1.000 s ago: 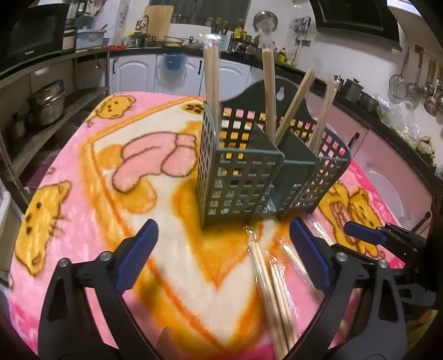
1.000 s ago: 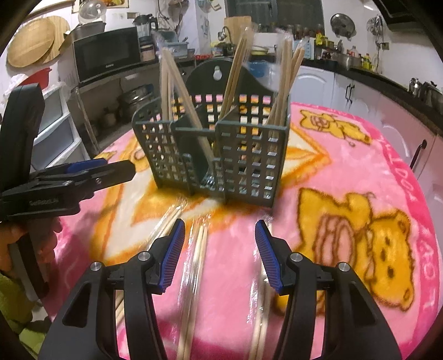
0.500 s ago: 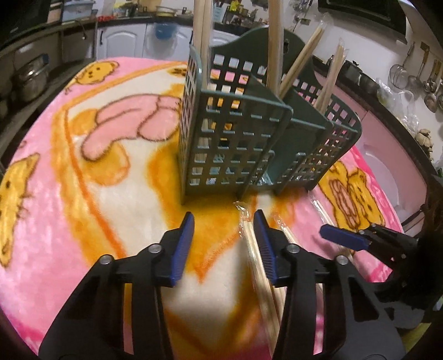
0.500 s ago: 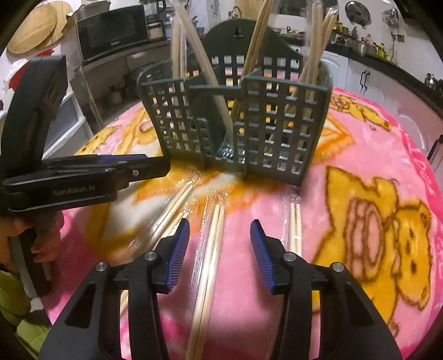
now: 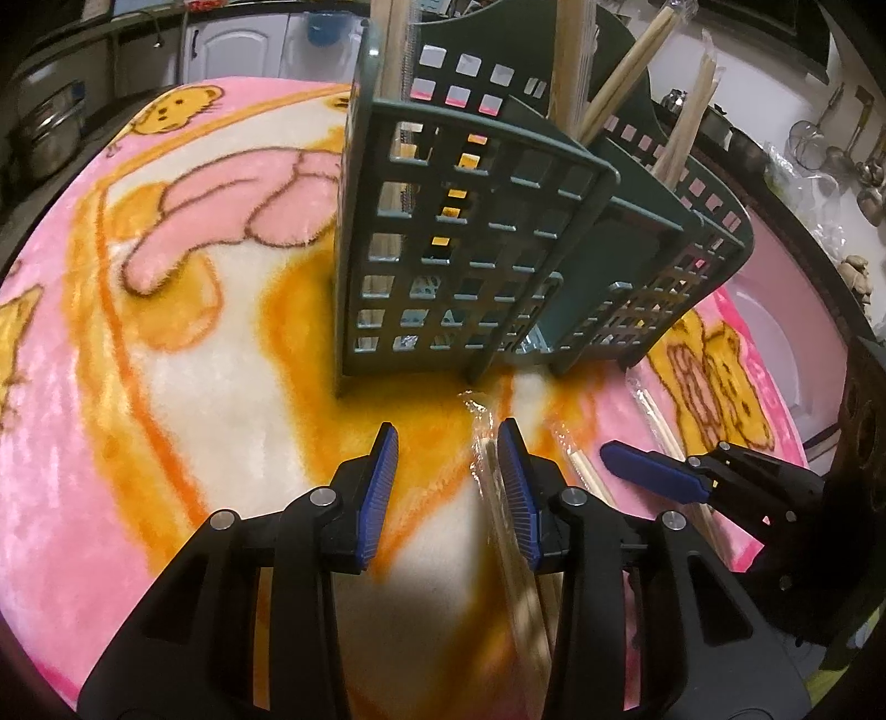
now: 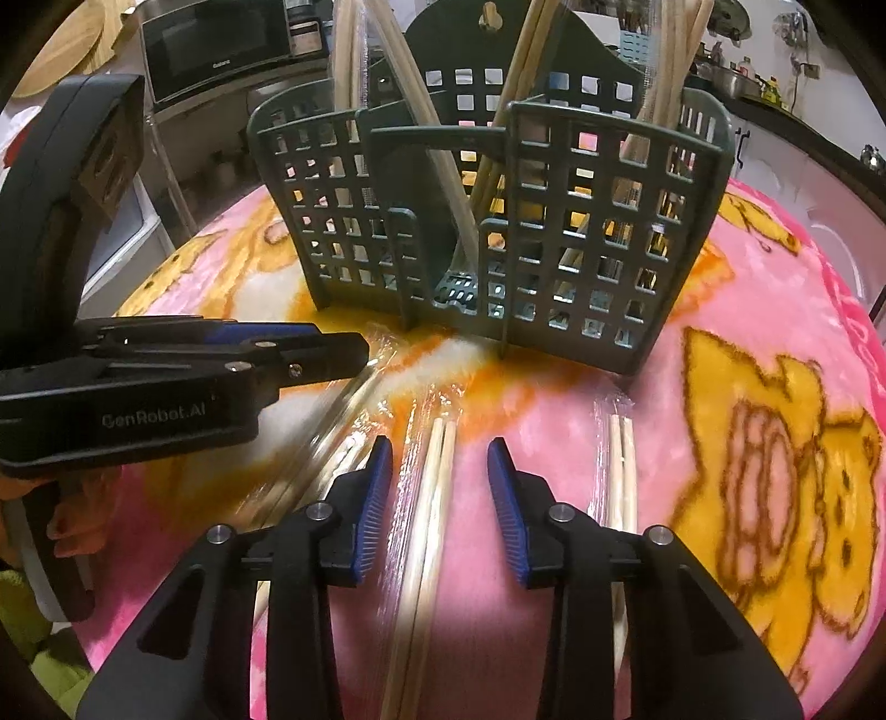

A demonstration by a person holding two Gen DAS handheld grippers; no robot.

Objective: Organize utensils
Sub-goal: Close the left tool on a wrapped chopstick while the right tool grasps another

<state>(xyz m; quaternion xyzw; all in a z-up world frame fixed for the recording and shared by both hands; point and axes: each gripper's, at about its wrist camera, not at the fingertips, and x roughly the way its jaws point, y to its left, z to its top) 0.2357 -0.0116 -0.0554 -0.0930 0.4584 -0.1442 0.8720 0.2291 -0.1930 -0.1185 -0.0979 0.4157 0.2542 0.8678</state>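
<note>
Nearest in the left wrist view, the left gripper (image 5: 447, 443) stands spread, its blue pads apart with nothing pinched. A wrapped pair of chopsticks (image 5: 501, 515) lies under it, running along the inner face of the right-hand finger; the pair's near end is blurred and cut off behind that finger, so whether pad and wrapper touch cannot be told. Just to the right, a second wrapped pair (image 5: 581, 471) lies partly hidden under the right gripper (image 5: 648, 471), seen here from the side, so its gap cannot be read in this view.

In the right wrist view, the right gripper (image 6: 440, 459) is also spread and empty. A pair of chopsticks in clear wrap (image 6: 429, 509) lies on the blanket (image 6: 747, 343) between its fingers, nearer the left-hand one, its lower end lost in shadow. Another pair (image 6: 620, 459) lies just outside the right-hand finger, its near part covered by it. A blurred pair (image 6: 326, 443) slants beneath the left gripper (image 6: 310, 354).

Beyond both tools stands the grey-green utensil caddy (image 6: 498, 221) upright on the blanket, with several chopsticks (image 6: 531, 61) leaning in its compartments, their tops cut off by the frame. Behind it, a microwave (image 6: 216, 41) sits on a shelf.
</note>
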